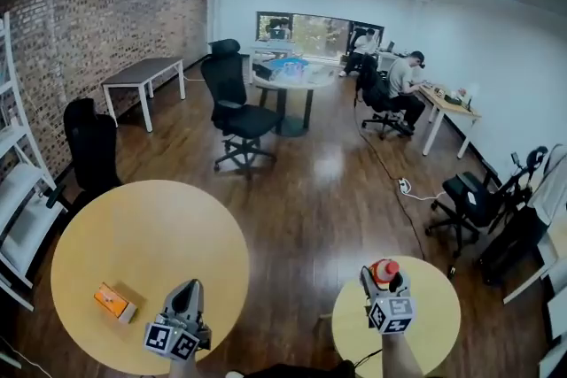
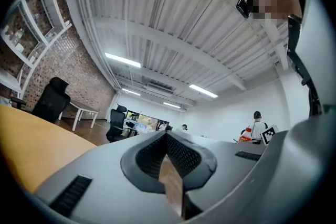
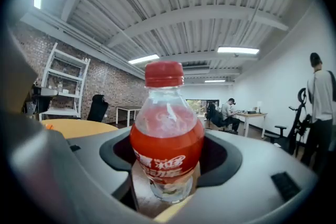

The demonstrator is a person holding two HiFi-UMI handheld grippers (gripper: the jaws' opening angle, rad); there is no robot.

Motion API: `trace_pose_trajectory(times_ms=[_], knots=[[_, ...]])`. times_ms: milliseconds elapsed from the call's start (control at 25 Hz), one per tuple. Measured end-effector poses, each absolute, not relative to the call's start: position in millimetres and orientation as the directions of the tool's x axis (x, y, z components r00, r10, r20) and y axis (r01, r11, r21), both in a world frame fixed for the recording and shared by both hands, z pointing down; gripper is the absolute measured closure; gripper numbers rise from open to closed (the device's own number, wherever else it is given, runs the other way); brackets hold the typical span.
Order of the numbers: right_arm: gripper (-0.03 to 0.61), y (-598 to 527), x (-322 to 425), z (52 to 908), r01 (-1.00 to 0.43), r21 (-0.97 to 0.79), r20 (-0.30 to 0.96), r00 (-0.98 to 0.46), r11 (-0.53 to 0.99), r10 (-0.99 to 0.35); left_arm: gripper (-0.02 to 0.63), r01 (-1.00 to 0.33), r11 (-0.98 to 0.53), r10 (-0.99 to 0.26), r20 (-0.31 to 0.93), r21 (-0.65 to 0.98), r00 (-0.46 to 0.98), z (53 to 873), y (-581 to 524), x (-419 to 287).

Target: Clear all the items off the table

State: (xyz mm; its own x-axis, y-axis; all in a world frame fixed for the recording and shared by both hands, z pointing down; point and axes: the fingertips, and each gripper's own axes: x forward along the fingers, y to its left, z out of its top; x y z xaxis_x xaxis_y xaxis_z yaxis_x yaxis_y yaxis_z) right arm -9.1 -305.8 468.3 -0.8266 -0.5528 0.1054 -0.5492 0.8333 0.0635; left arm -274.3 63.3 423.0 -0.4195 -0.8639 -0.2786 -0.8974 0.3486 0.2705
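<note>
A small clear bottle [image 3: 167, 136] with a red label and red cap stands upright between the jaws of my right gripper [image 3: 170, 157], which is shut on it. In the head view this gripper [image 1: 383, 281] holds the bottle [image 1: 384, 269] over the small round yellow table [image 1: 434, 327] at the lower right. An orange box [image 1: 114, 302] lies on the large round yellow table [image 1: 142, 235] at the lower left. My left gripper [image 1: 187, 288] hovers over that table's near right part, to the right of the box. Its jaws [image 2: 168, 136] are shut with nothing in them and point upward.
A white shelf unit [image 1: 16, 190] stands at the far left beside a black chair [image 1: 91, 146]. Another black office chair [image 1: 235, 111] and a round table [image 1: 288, 80] are mid-room. People sit at desks [image 1: 447, 106] at the back right. A cable with a power strip [image 1: 404, 186] lies on the wooden floor.
</note>
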Motion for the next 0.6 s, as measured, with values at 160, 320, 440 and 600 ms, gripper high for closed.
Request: trace_pose_trajectory(times_ms=[160,320,440,600], knots=[[0.262,-344,97,481,-0.652,0.065,0.107,-0.748,0.755,-0.655,0.623,-0.936,0.204,-0.923,-0.262,0.287,-0.282,437,-15,-213],[0.262,-370,194,481,-0.74,0.055,0.081,-0.666,0.67,-0.742,0.623,-0.957,0.036,-0.962,-0.251,0.289,-0.112,443,-106,-145],[0.262,-375,258,486,-0.799,0.057,0.096,-0.593,0.599,-0.8,0.623,-0.951,-0.103,-0.969,-0.243,0.291,0.031,444,-168,-88],[0.262,-371,335,491,-0.872,0.048,0.114,-0.479,0.486,-0.87,0.623,-0.931,-0.274,-0.95,-0.221,0.242,0.222,441,-232,-17]])
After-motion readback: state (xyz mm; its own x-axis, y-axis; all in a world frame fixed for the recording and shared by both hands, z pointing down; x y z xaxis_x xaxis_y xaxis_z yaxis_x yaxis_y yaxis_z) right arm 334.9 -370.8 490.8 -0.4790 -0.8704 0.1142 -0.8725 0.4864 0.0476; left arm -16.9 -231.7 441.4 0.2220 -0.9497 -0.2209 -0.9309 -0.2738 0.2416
